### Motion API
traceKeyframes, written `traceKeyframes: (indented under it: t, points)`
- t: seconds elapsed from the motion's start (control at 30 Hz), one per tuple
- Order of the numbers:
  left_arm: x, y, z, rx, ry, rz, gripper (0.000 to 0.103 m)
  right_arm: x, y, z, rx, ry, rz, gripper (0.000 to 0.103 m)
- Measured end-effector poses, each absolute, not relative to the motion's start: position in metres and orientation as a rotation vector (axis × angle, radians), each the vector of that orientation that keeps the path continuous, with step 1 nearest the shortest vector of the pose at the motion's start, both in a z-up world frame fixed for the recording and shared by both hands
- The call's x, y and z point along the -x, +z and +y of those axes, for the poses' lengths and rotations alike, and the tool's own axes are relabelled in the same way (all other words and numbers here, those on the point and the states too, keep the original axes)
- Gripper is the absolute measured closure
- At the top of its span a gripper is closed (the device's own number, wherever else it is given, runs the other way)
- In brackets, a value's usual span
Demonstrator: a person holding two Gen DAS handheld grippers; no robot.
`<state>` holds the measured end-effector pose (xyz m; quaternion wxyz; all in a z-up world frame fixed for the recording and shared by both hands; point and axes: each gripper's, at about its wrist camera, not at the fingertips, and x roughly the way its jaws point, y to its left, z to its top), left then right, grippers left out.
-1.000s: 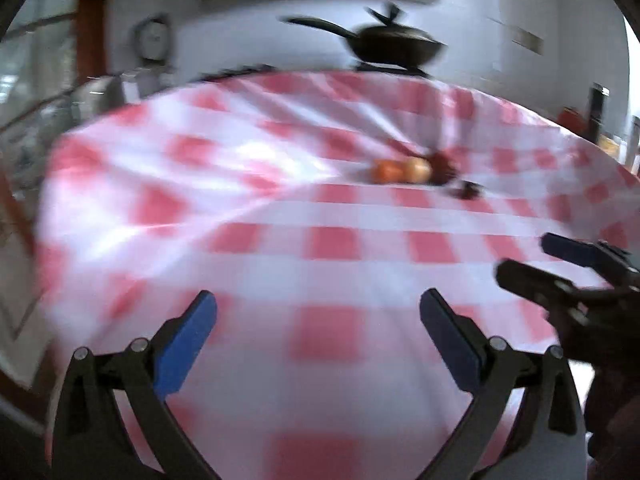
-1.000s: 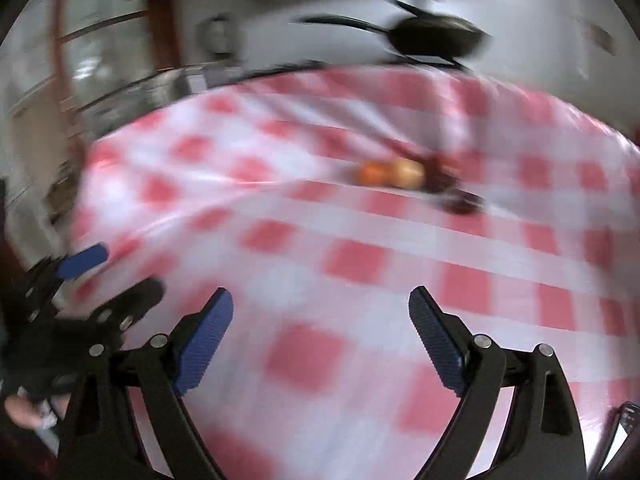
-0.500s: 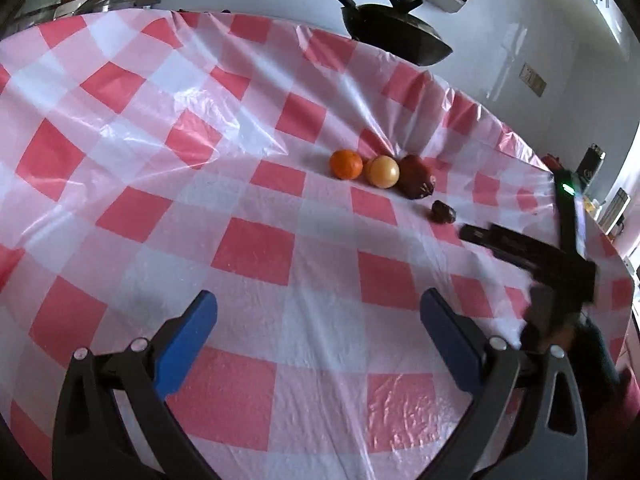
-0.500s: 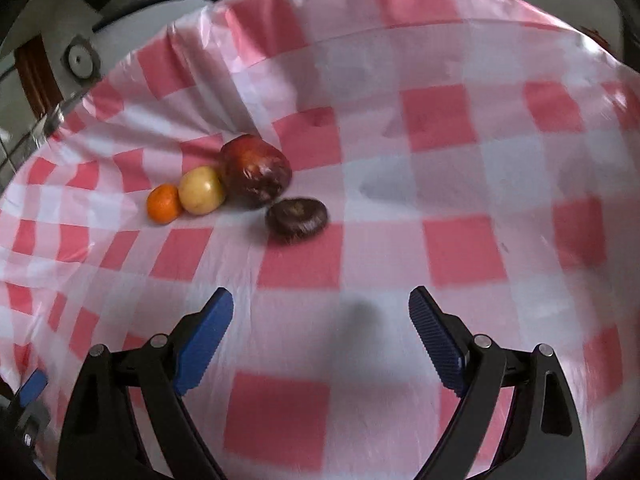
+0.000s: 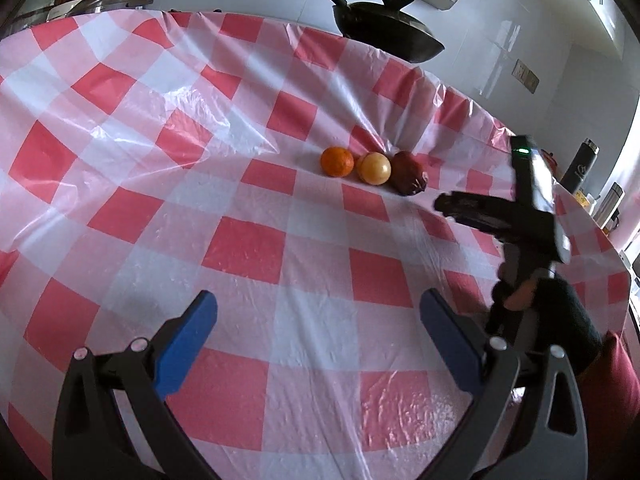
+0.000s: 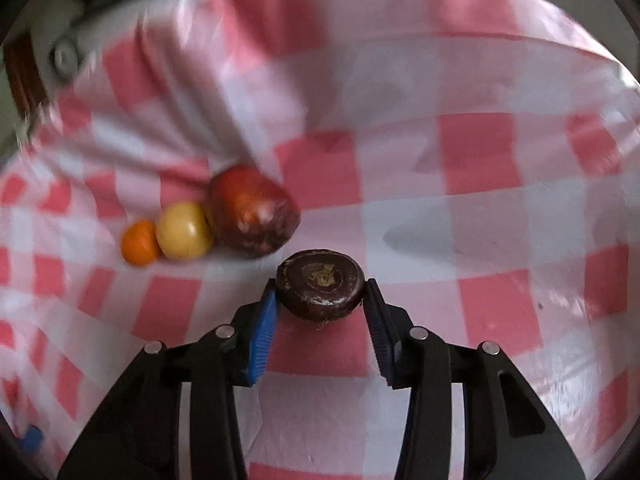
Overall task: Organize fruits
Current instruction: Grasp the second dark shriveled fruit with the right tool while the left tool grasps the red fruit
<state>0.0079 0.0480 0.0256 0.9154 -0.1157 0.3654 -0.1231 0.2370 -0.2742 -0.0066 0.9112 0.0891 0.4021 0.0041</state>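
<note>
Three fruits lie in a row on the red-and-white checked tablecloth (image 5: 256,248): an orange (image 5: 337,161), a yellow round fruit (image 5: 374,168) and a dark red fruit (image 5: 407,173). They also show in the right wrist view: the orange (image 6: 139,242), the yellow fruit (image 6: 184,230), the red fruit (image 6: 253,211). My right gripper (image 6: 320,304) is shut on a dark brown flat round fruit (image 6: 321,289), just right of the row. The right gripper's body (image 5: 520,216) shows in the left wrist view and hides that fruit. My left gripper (image 5: 316,336) is open and empty, well short of the row.
A black pan (image 5: 384,28) stands past the table's far edge. Metal lids (image 5: 100,0) sit at the back left. Dark bottles (image 5: 580,164) stand at the far right. The plastic cover is creased behind the fruit row.
My right gripper moved in to the dark brown fruit and closed its jaws on it. My left gripper stayed open and barely moved.
</note>
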Motion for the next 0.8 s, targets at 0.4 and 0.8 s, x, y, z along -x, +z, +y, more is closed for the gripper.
traceKeyframes:
  t: [0.4, 0.8]
  points:
    - [-0.077, 0.044, -0.041, -0.247, -0.340, 0.729, 0.001, -0.206, -0.013, -0.356, -0.567, -0.073, 0.709, 0.060]
    - [-0.220, 0.023, -0.150, -0.571, -0.554, 0.826, 0.001, -0.207, -0.005, -0.347, -0.522, -0.072, 0.691, 0.060]
